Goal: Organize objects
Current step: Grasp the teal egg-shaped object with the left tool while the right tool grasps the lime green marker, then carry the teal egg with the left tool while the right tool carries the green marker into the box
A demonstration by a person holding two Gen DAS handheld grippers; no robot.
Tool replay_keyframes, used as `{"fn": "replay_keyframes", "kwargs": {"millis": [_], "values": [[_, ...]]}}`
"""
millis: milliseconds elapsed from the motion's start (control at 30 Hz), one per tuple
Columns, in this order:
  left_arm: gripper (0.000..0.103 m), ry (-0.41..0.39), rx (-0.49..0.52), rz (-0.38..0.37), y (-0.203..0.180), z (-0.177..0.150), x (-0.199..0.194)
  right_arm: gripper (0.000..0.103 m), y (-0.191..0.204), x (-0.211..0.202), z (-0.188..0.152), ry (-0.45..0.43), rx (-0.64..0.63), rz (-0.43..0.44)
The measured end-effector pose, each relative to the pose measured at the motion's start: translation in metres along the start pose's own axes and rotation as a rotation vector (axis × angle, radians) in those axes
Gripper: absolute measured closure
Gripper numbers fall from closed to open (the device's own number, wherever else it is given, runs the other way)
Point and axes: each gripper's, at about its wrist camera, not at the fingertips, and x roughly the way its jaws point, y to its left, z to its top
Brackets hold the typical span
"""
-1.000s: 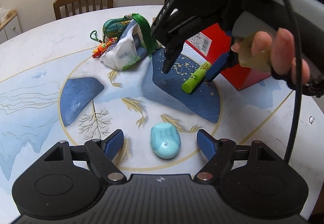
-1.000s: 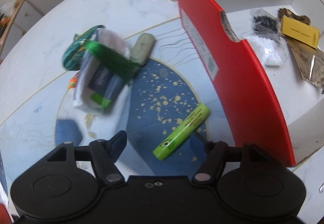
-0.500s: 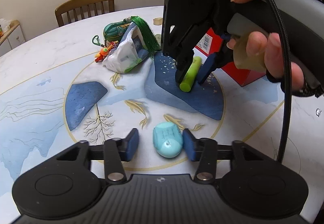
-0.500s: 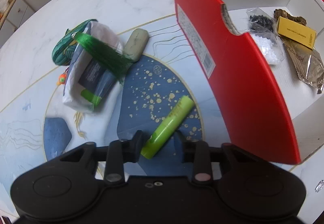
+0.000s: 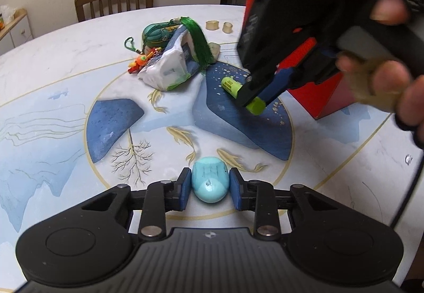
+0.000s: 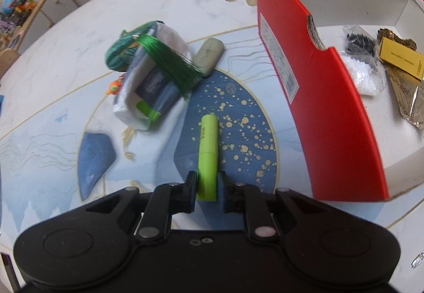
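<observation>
We had left gripper (image 5: 210, 189) clamped on blue egg (image 5: 210, 182), near table (image 5: 66, 54) edge. Right gripper (image 6: 207, 187) clenched green marker (image 6: 208, 155) at centre. Grasp step done, we judged; next: lift both, carry right into red box (image 6: 318, 97).

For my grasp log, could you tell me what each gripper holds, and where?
Left gripper: the turquoise egg-shaped object, across its sides. Right gripper: the green highlighter, at its near end.
</observation>
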Motion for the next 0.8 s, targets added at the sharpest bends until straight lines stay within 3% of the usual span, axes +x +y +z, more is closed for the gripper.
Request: {"fn": "replay_keyframes", "kwargs": {"millis": [400,800], "values": [[0.073,-0.018,-0.054,-0.019,0.012,0.022,-0.018,0.088,-0.017,-0.046,-0.008,0.005,-0.012,0.154],[0.073,-0.088,-0.071,-0.016,0.005,0.073,-0.048,0.088,-0.051,-0.099,0.002,-0.07,-0.065,0.246]]}}
